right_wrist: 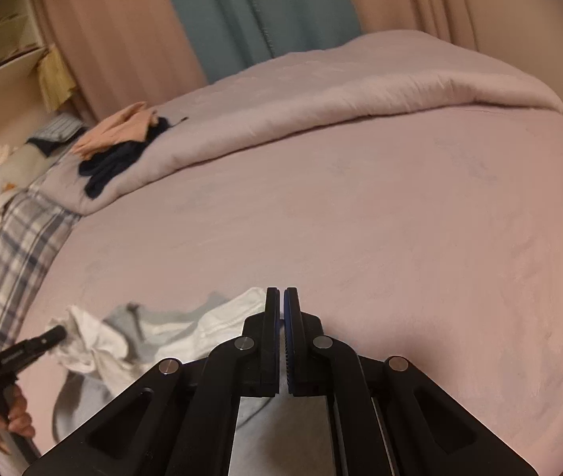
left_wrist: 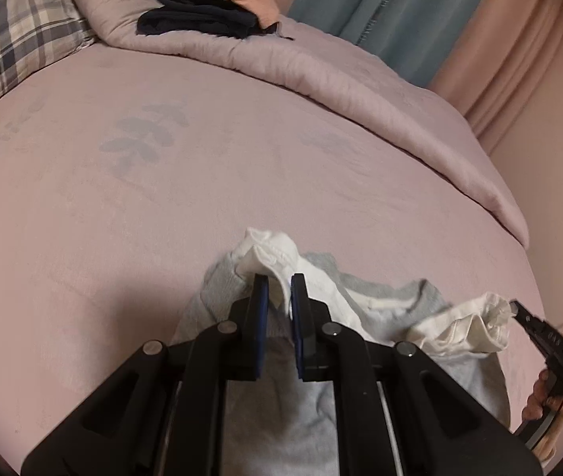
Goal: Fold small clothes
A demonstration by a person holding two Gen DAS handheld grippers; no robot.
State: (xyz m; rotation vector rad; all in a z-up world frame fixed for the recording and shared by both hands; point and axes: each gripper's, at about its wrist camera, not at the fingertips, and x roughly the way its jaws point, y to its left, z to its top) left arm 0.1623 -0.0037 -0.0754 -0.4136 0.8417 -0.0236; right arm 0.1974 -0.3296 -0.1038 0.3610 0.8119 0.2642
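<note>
A small grey-and-white garment (left_wrist: 380,309) lies bunched near the front of the pink bed (left_wrist: 162,206). My left gripper (left_wrist: 280,283) is shut on a white fold at the garment's left end. My right gripper (right_wrist: 282,293) is shut, its pads almost touching, with the white edge of the garment (right_wrist: 170,333) running in at its left finger. In the left wrist view the right gripper (left_wrist: 514,306) pinches the ruffled white corner at the garment's right end. From the right wrist view, the left gripper (right_wrist: 59,333) grips the other bunched end. The cloth sags between the two.
A pile of navy and peach clothes (left_wrist: 206,16) sits on the folded-back duvet (left_wrist: 321,71) at the far side. A plaid pillow (left_wrist: 15,51) lies at the far left. Pink and teal curtains (right_wrist: 241,12) hang behind the bed. A hand (left_wrist: 539,396) holds the right gripper's handle.
</note>
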